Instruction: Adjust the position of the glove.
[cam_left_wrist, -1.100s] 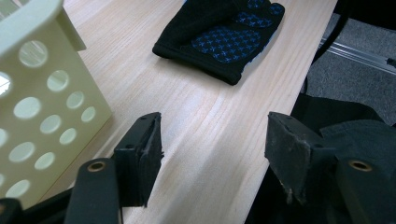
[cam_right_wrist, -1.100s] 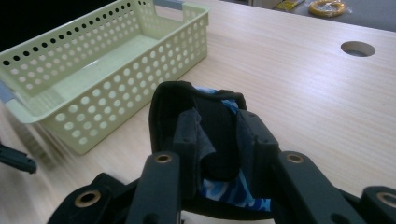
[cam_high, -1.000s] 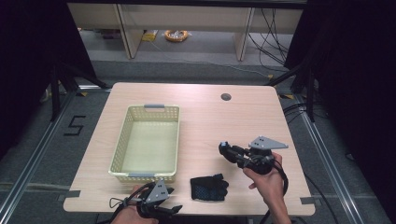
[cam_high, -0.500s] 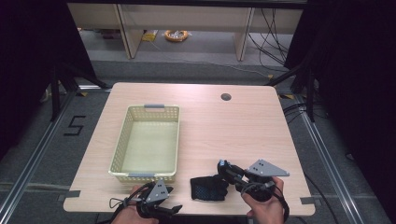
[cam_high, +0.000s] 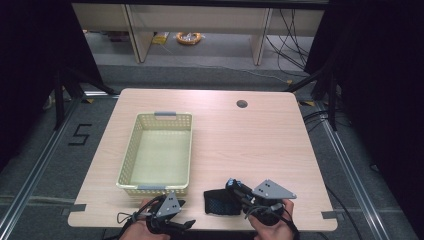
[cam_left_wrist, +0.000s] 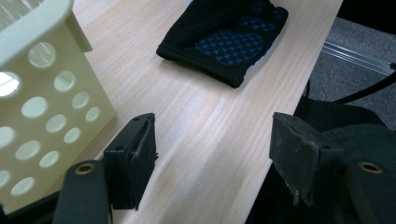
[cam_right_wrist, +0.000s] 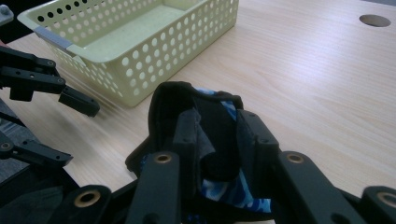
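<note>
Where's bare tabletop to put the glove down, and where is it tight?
The widest bare stretch of table runs from the yellow basket to the right edge, up to the round hole. The basket's floor is bare too. It is crowded along the near edge: left gripper, black glove and right gripper sit close together there.

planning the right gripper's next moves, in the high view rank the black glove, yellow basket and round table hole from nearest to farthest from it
1. black glove: at the right gripper jaws, near table edge.
2. yellow basket: to its left, mid-table.
3. round table hole: far side.
</note>
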